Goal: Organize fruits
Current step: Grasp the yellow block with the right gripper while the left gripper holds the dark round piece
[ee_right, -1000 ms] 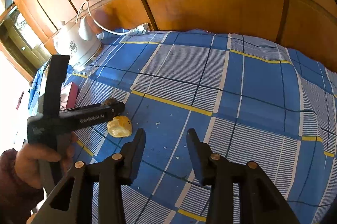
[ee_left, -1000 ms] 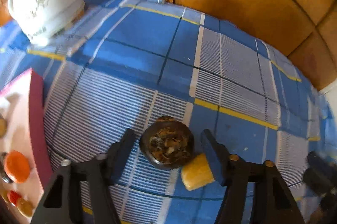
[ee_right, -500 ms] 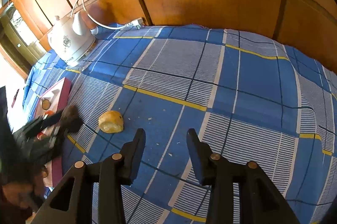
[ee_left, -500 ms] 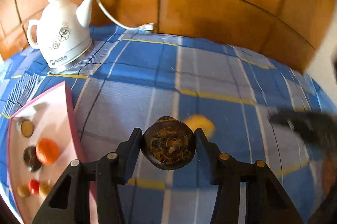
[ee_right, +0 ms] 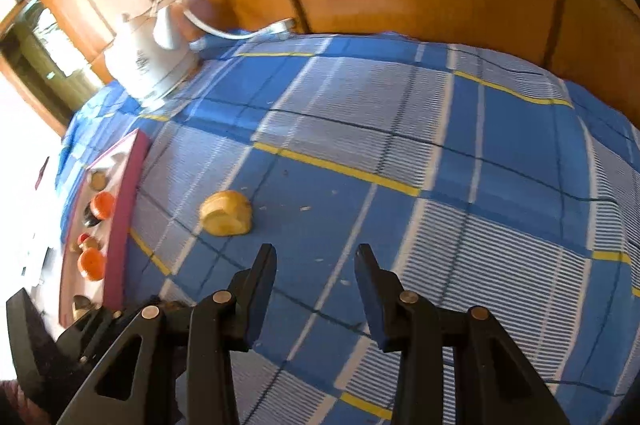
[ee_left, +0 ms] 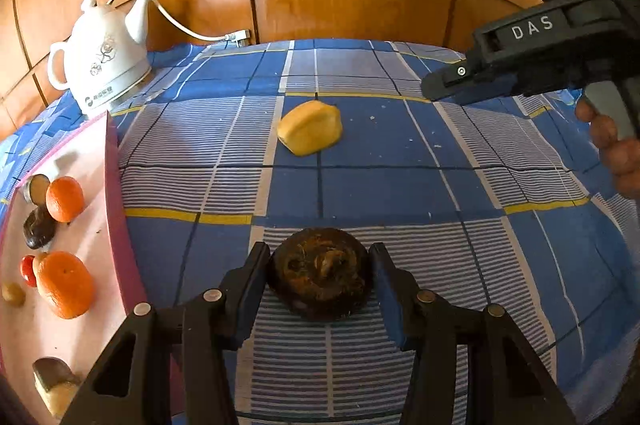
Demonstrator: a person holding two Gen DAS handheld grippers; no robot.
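While gripping dark fruit (ee_left: 320, 275), left claw (ee_left: 320, 285) neared tray (ee_left: 116, 209).

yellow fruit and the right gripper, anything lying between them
Nothing: only bare checked cloth separates the yellow fruit from the open right gripper, seen in the right wrist view.

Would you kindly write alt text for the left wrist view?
The left gripper grips a dark round fruit above a blue checked tablecloth. A yellow fruit piece lies ahead, a pink tray of fruits at left, a white kettle behind; the right gripper enters from the right.
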